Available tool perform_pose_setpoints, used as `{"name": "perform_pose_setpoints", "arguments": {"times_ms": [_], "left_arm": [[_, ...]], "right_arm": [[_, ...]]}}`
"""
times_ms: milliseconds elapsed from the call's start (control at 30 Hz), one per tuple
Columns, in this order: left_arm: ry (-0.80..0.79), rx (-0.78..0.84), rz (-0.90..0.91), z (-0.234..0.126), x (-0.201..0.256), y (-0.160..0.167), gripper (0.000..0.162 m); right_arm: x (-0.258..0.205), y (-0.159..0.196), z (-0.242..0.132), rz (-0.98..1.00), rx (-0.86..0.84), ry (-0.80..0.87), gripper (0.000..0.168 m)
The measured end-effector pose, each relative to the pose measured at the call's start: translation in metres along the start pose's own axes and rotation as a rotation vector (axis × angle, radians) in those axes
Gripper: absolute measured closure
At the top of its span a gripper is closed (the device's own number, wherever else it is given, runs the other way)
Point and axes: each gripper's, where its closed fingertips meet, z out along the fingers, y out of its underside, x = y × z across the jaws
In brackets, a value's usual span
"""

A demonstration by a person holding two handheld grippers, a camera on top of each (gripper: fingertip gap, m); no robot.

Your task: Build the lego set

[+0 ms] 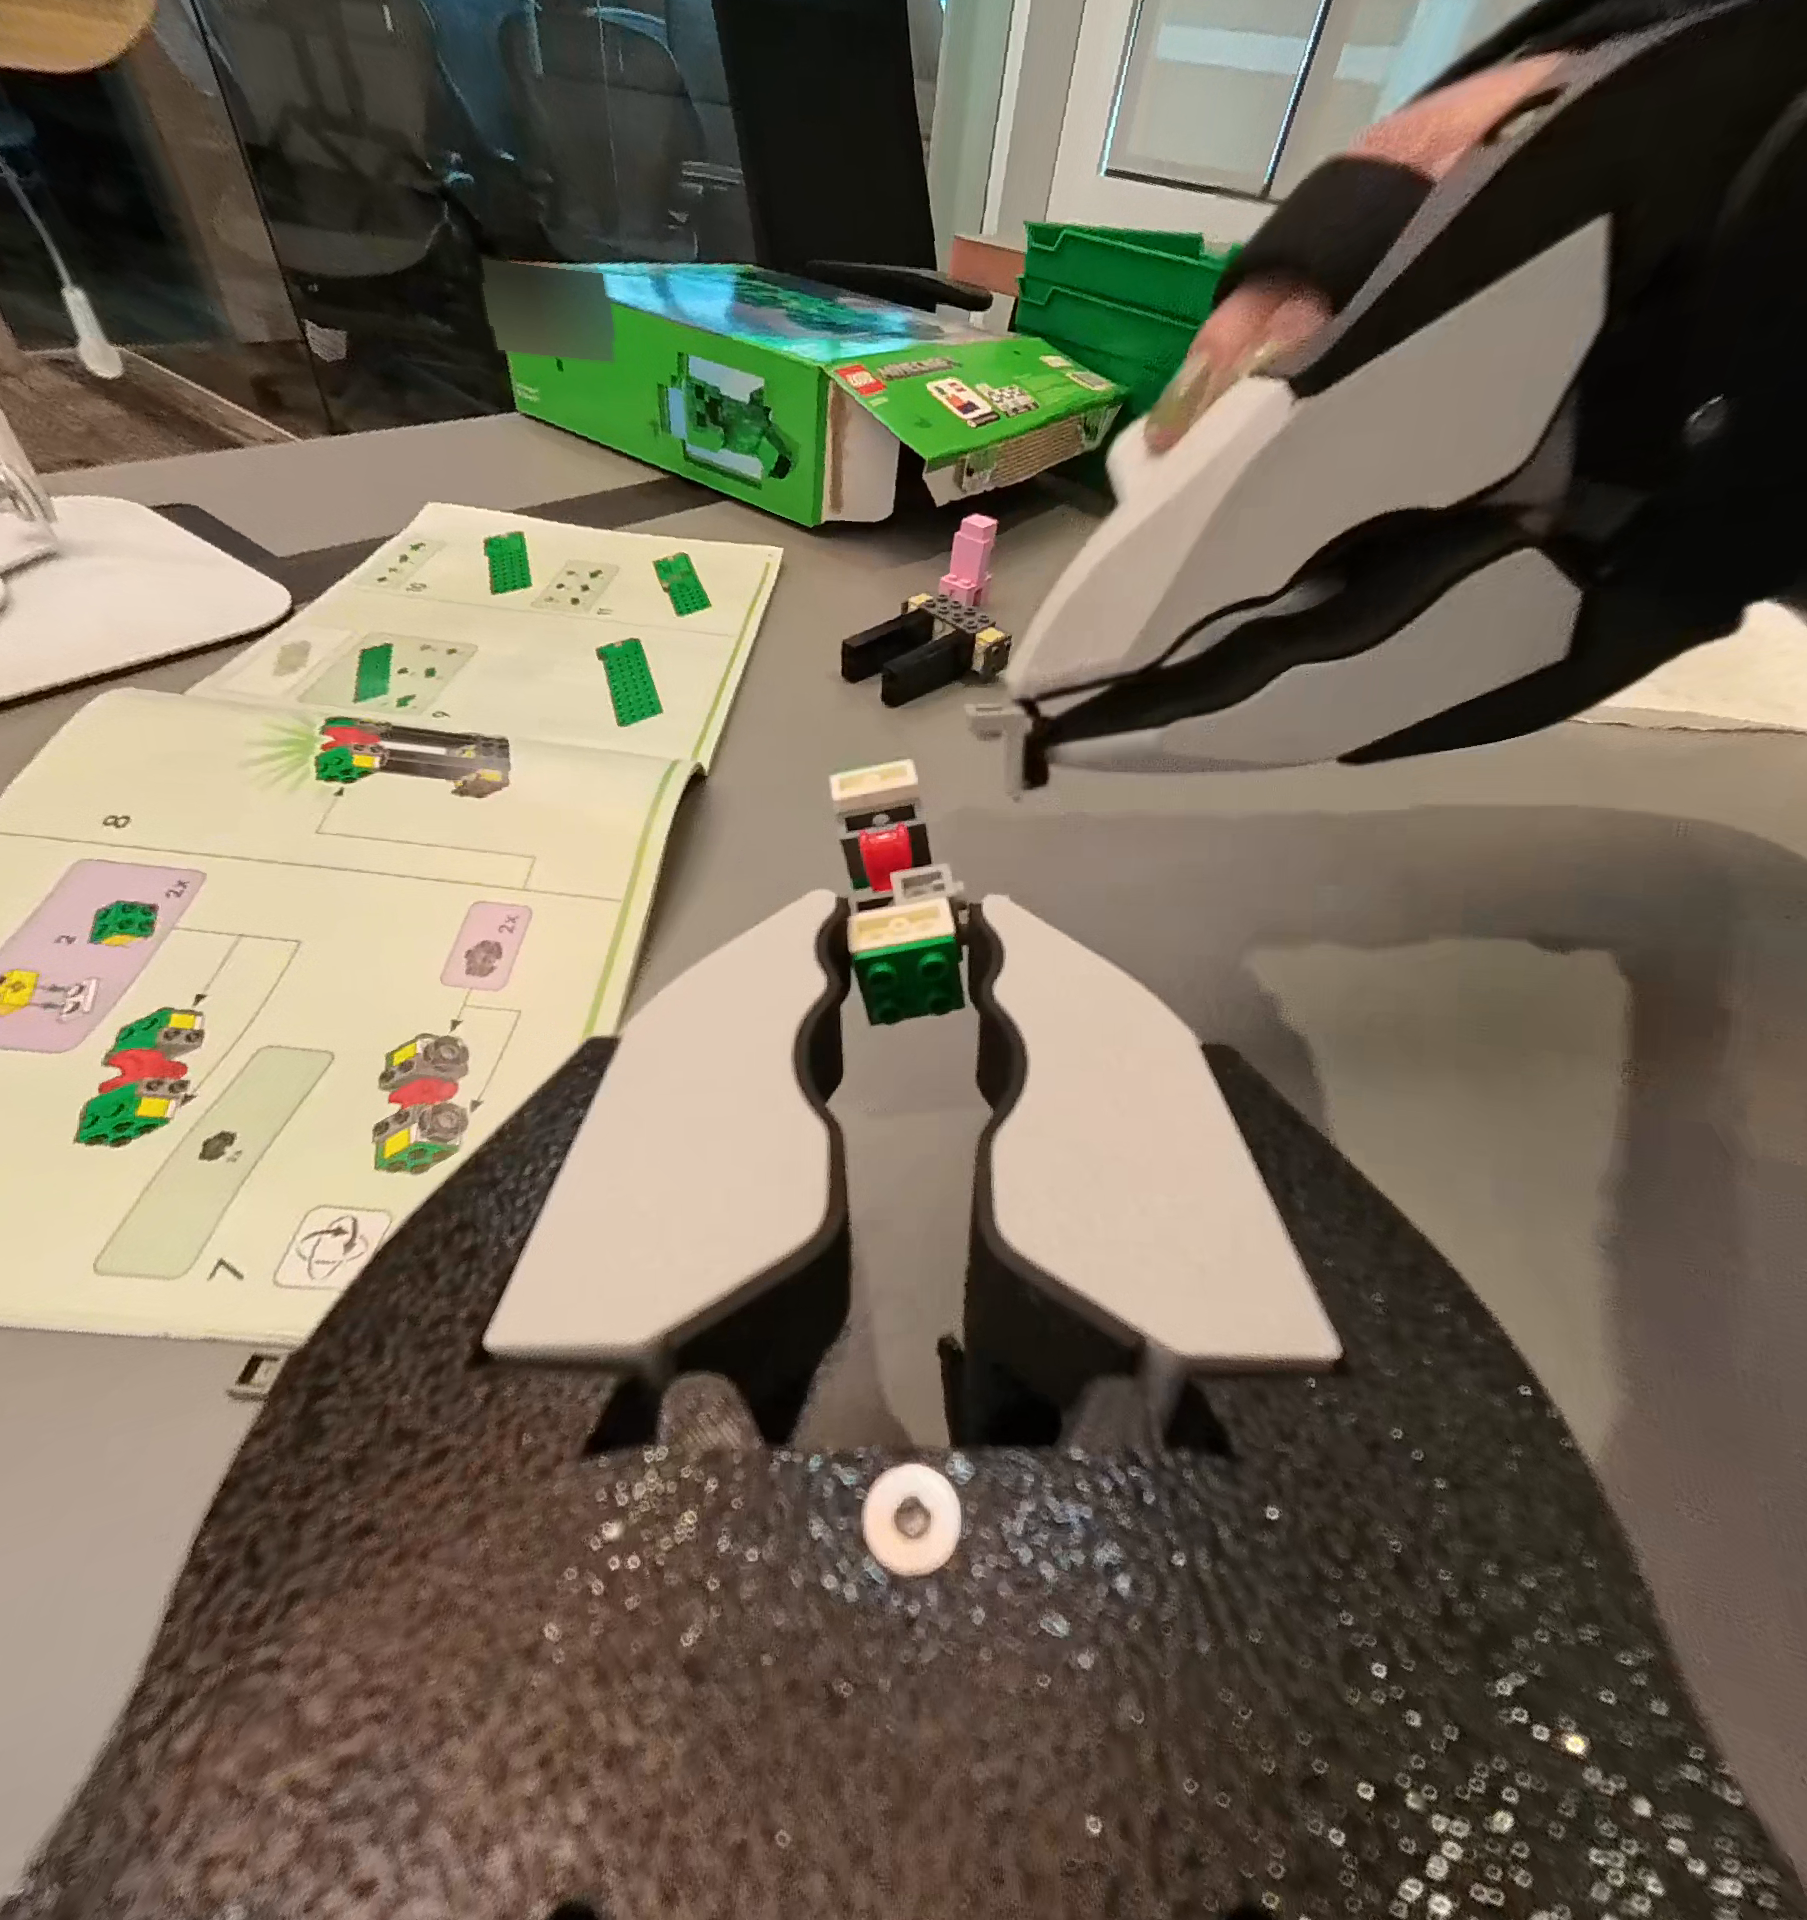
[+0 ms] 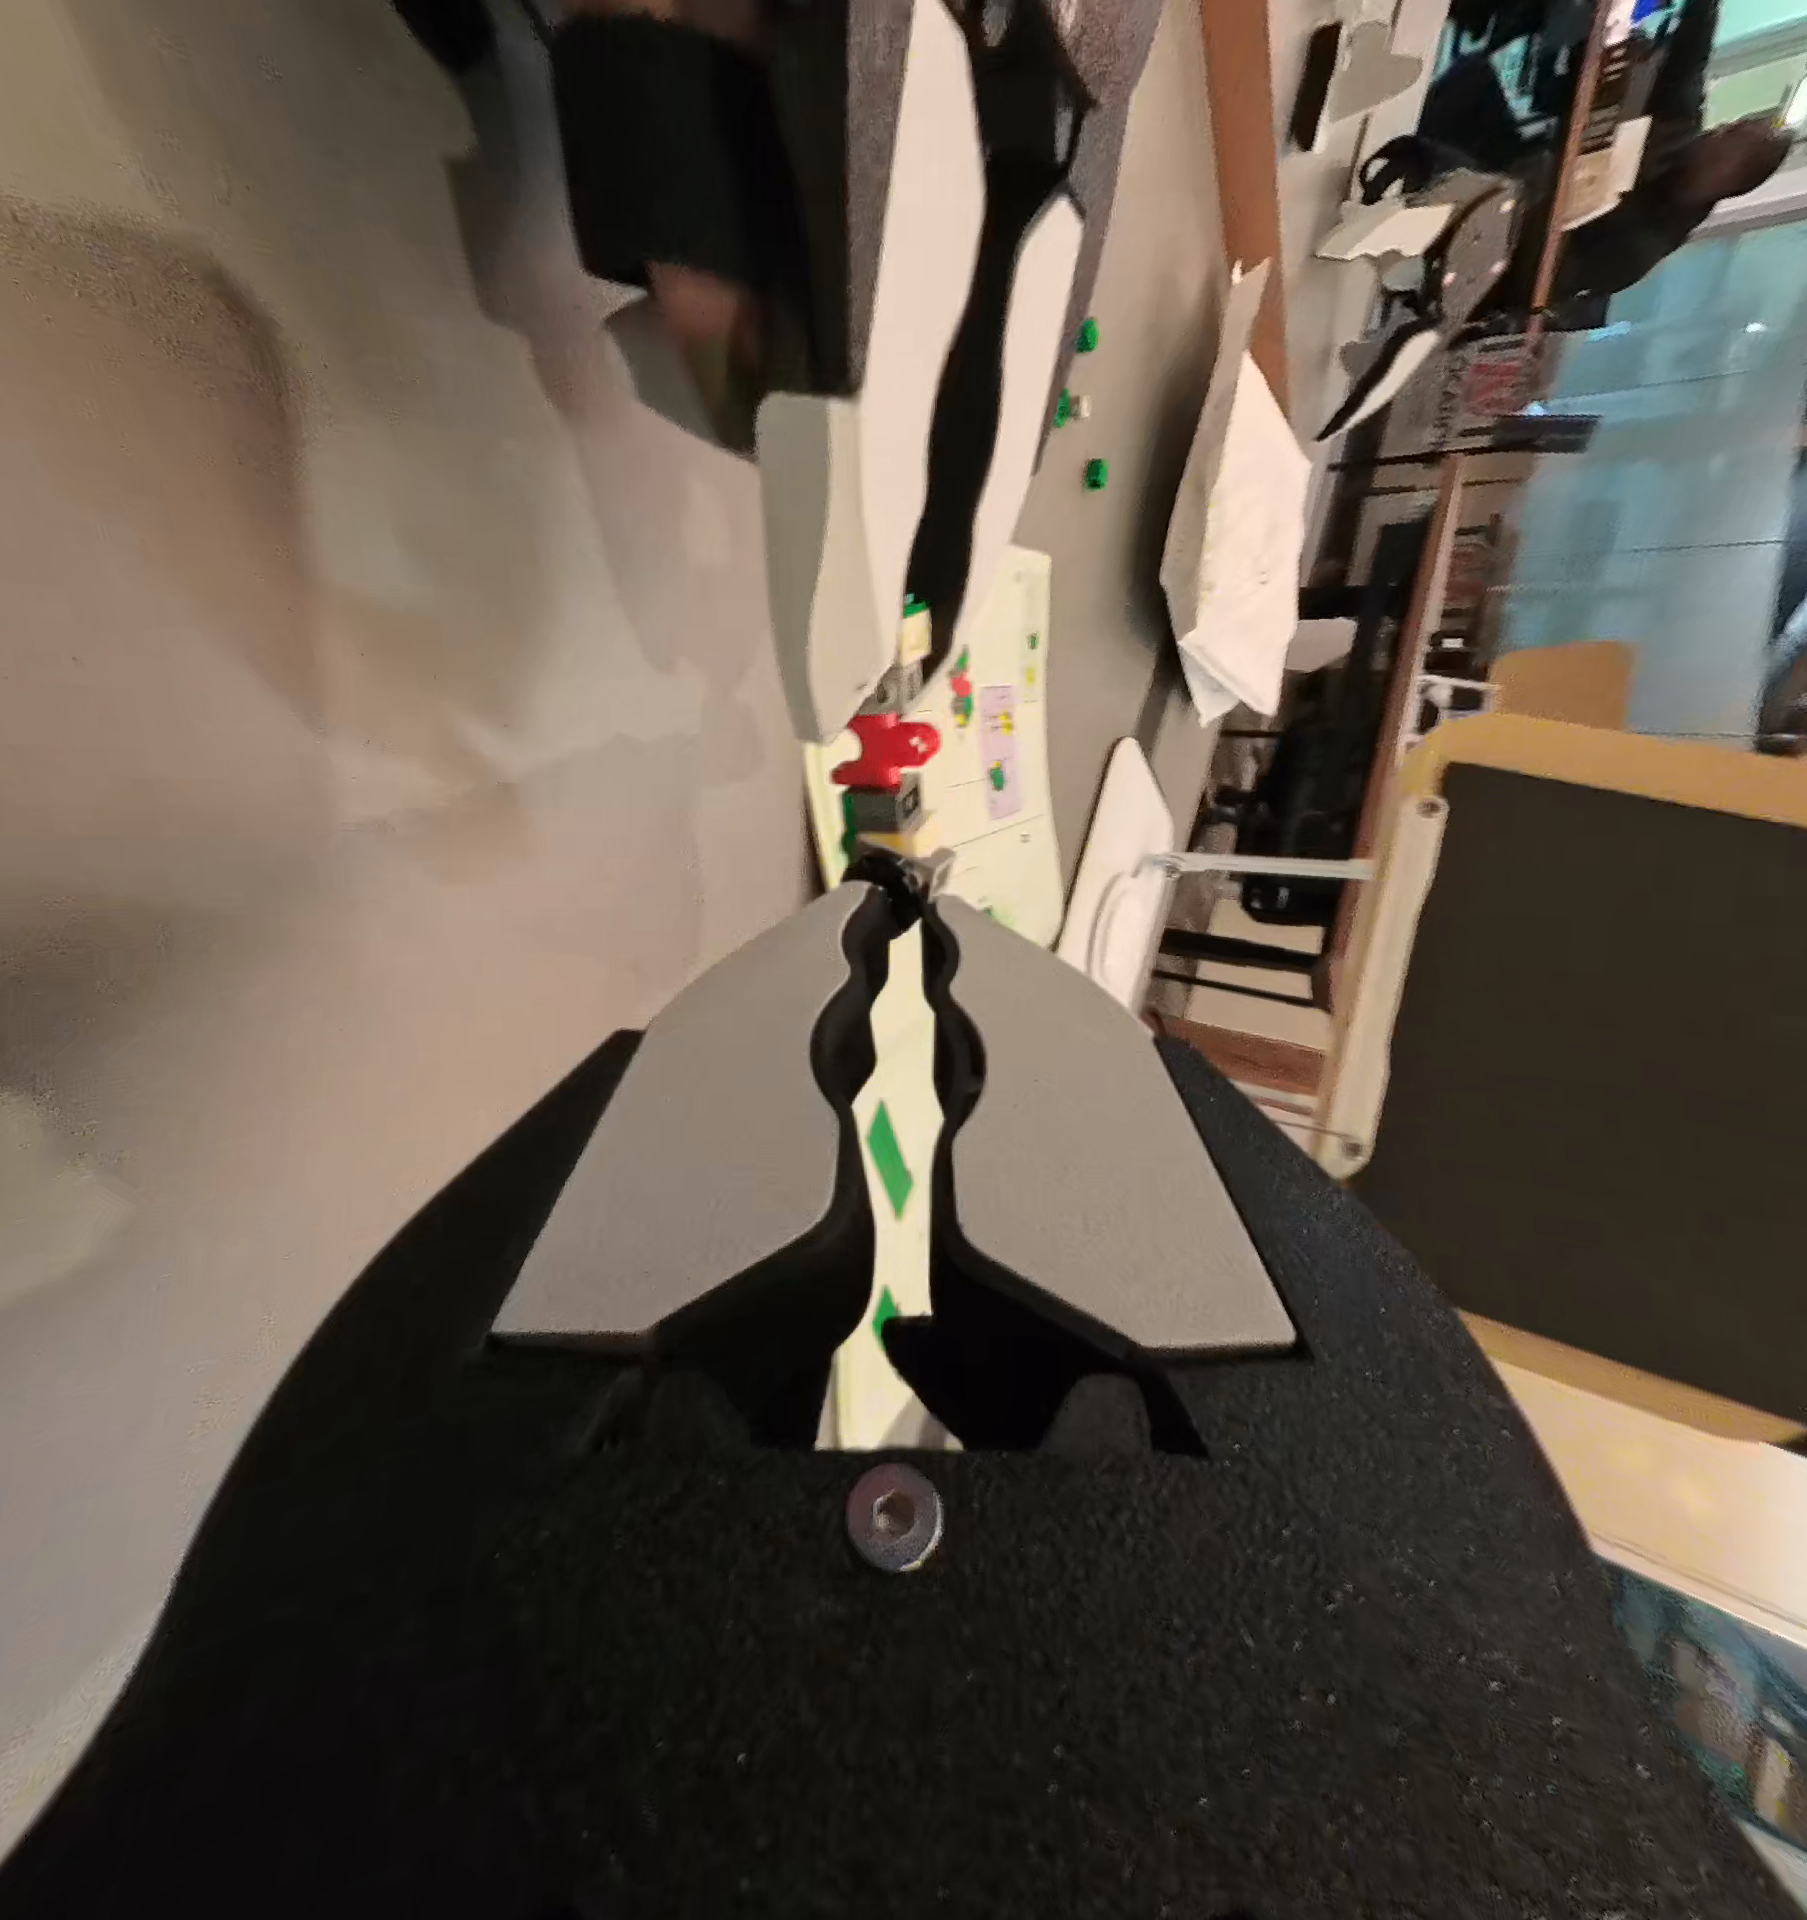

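My left gripper (image 1: 904,930) is shut on a small lego assembly (image 1: 904,961): green brick nearest me, white tiles, a red piece in the middle. It is held just above the grey table (image 1: 1294,883). My right gripper (image 1: 1029,743) comes in from the upper right, shut on a small light grey piece (image 1: 998,722), a little beyond and right of the assembly. In the right wrist view the right gripper (image 2: 904,899) pinches the grey piece (image 2: 930,868) just short of the assembly's red piece (image 2: 883,750), with the left gripper (image 2: 857,582) behind it.
An open instruction booklet (image 1: 338,935) lies left of the assembly. A black and grey sub-build with a pink figure (image 1: 940,623) stands farther back. A green lego box (image 1: 774,405) and green bins (image 1: 1117,291) are at the back. Loose green pieces (image 2: 1091,473) lie on the table.
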Motion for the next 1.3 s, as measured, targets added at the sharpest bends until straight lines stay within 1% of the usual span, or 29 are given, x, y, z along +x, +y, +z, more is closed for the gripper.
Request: {"name": "perform_pose_setpoints", "arguments": {"times_ms": [33, 133, 333, 767, 1300], "left_arm": [[0.001, -0.001, 0.005, 0.000, 0.001, 0.000, 0.141], [-0.002, -0.002, 0.015, 0.001, 0.003, -0.001, 0.141], [0.005, -0.001, 0.017, 0.000, 0.005, -0.002, 0.141], [0.021, -0.016, 0.027, 0.002, 0.010, 0.000, 0.141], [0.040, -0.006, 0.015, 0.002, 0.013, -0.002, 0.141]], "right_arm": [[0.003, -0.003, 0.000, -0.019, -0.009, 0.011, 0.163], [0.003, -0.009, 0.000, -0.067, -0.028, 0.004, 0.163], [-0.004, -0.005, 0.004, -0.187, -0.118, -0.018, 0.162], [-0.007, -0.002, 0.009, -0.278, -0.203, -0.061, 0.163], [-0.008, -0.001, 0.012, -0.294, -0.232, -0.109, 0.162]]}}
